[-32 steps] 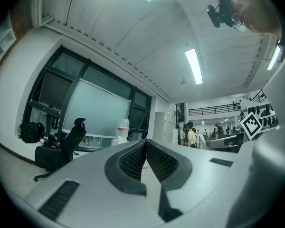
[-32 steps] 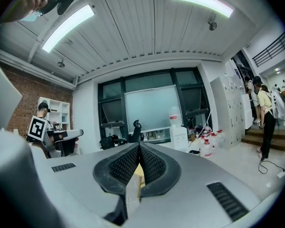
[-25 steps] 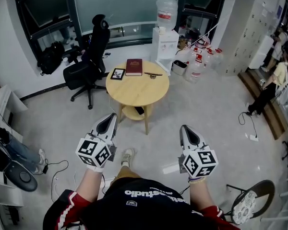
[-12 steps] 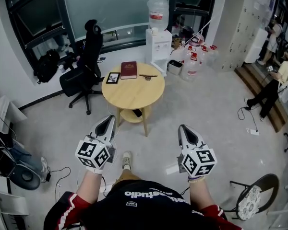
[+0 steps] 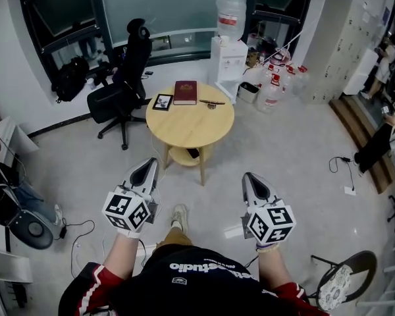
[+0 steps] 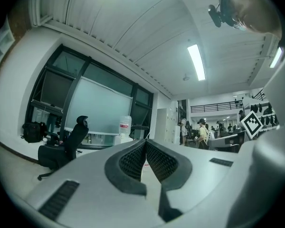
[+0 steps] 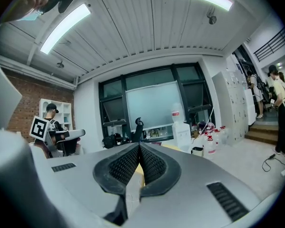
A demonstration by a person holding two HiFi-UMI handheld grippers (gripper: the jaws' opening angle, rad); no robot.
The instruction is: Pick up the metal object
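left claw [image 5: 146, 166], right claw [image 5: 252, 178] stay clenched, empty, no nearer the round worktop [image 5: 184, 127]; its metal object [image 5: 211, 102] untouched.

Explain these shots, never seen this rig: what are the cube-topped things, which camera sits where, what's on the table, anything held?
No robot here: a person holds a two-jaw tool in each hand. The left tool and right tool each carry a marker cube that is part of it. The head view comes from a camera on the person's head, looking steeply down. The other two views come from cameras riding on each tool, looking along its jaws. In both, the jaws are together with nothing between them, so nothing is held. Ahead stands a round wooden table, apart from both tools. On it lie a red book, a small framed picture and a thin metal object, the thing to pick up.
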